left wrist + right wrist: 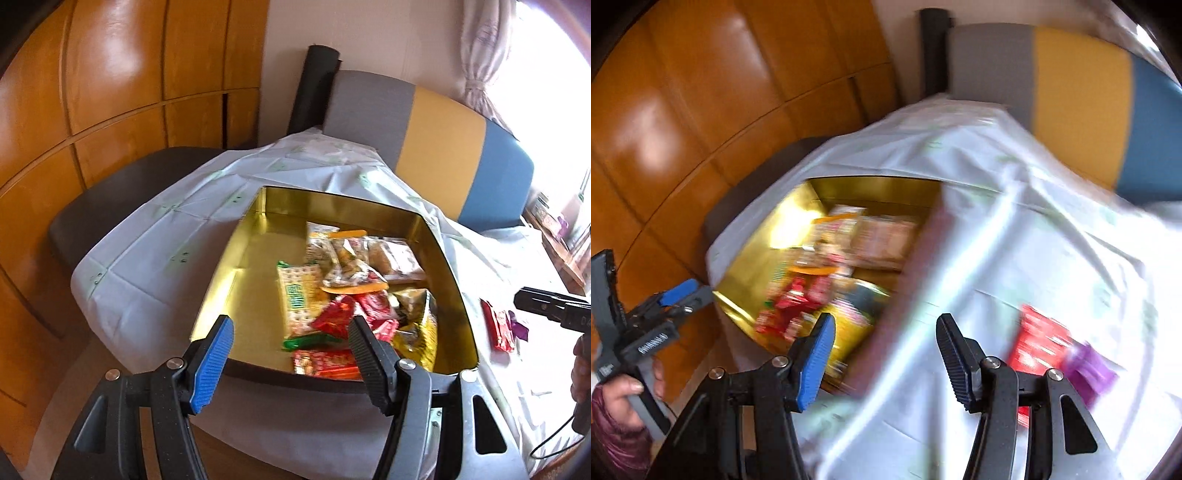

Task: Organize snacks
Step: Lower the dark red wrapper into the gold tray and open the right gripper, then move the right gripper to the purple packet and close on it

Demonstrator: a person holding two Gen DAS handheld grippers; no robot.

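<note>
A gold tin box point(236, 258) sits on the white tablecloth point(155, 251) and holds several snack packets point(347, 288), piled on its right side. My left gripper point(290, 332) is open and empty, hovering over the tin's near edge. A red snack packet point(500, 326) and a purple one point(519, 328) lie on the cloth right of the tin. In the blurred right wrist view the tin point(798, 221) is at the left, and the red packet point(1039, 339) and purple packet point(1089, 365) lie right of my open, empty right gripper point(884, 334).
A chair with a grey, yellow and blue back point(439, 147) stands behind the table. Wooden cabinets point(110, 92) fill the left. A dark seat point(110, 206) is beside the table's left edge. A curtained window point(517, 74) is at the right.
</note>
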